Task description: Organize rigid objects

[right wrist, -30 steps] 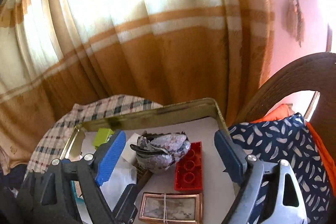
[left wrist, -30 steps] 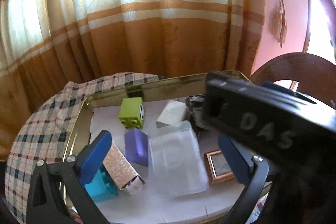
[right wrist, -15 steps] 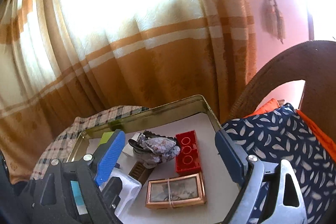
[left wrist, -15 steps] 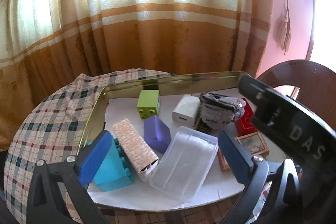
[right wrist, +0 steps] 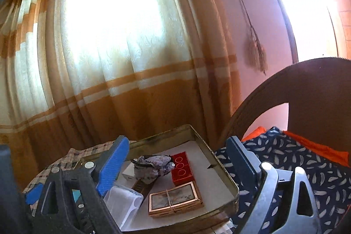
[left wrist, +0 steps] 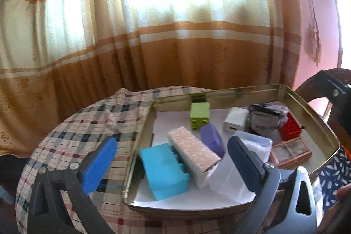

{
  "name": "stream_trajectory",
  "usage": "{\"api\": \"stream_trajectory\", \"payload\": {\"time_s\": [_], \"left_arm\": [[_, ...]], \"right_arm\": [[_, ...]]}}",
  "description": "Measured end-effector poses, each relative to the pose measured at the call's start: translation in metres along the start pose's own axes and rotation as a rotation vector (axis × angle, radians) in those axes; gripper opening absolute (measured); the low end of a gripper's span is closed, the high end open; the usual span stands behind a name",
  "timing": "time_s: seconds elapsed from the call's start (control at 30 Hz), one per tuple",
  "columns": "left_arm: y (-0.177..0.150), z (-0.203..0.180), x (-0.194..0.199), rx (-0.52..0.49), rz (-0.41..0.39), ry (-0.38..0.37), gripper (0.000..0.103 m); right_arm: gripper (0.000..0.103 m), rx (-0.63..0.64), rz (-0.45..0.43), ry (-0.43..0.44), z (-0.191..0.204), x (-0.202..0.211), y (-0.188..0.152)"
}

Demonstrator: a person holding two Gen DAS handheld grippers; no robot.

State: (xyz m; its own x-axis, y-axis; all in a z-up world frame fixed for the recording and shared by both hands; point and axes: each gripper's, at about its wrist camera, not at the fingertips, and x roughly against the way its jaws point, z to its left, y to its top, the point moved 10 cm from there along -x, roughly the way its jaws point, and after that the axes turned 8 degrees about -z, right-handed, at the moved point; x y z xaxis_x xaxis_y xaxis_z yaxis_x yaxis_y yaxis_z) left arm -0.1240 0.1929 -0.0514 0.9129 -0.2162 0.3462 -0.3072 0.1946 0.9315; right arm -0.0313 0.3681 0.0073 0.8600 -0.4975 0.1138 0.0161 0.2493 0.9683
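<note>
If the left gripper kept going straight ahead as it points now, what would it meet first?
Probably the turquoise block at the near left of the gold tray: it lies between the open left gripper's fingers, with the pink patterned box beside it. Depth is uncertain.

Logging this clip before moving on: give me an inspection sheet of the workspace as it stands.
Surface: checked cloth under a gold tray lined with white paper.
Job's things: in the tray, green block, cyan block, purple block, red block, patterned box, white charger, clear box, framed picture.
Clutter: crumpled pouch.
Grippers: left tongs and right tongs open, empty.
Cables: nothing seen.
Surroundings: curtain, tassel, feather-print cushion.
</note>
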Motion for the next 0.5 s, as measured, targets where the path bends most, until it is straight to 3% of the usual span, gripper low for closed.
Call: {"api": "stream_trajectory", "payload": {"time_s": [0.17,0.27,0.37,0.5], "left_arm": [[-0.001,0.014,0.008,-0.016,-0.035,0.041,0.103],[-0.001,0.025,0.009,-0.002,-0.033,0.051,0.103],[-0.007,0.036,0.008,0.035,0.001,0.054,0.103],[-0.014,0.052,0.010,0.112,0.030,0.044,0.103]], "right_arm": [[0.093,0.031,-0.061,-0.036,0.005,0.022,0.003],[0.101,0.067,-0.128,-0.047,0.013,0.038,0.009],[0.102,0.055,-0.080,0.004,0.024,0.039,-0.001],[0.102,0.067,-0.054,0.005,0.030,0.038,-0.008]]}}
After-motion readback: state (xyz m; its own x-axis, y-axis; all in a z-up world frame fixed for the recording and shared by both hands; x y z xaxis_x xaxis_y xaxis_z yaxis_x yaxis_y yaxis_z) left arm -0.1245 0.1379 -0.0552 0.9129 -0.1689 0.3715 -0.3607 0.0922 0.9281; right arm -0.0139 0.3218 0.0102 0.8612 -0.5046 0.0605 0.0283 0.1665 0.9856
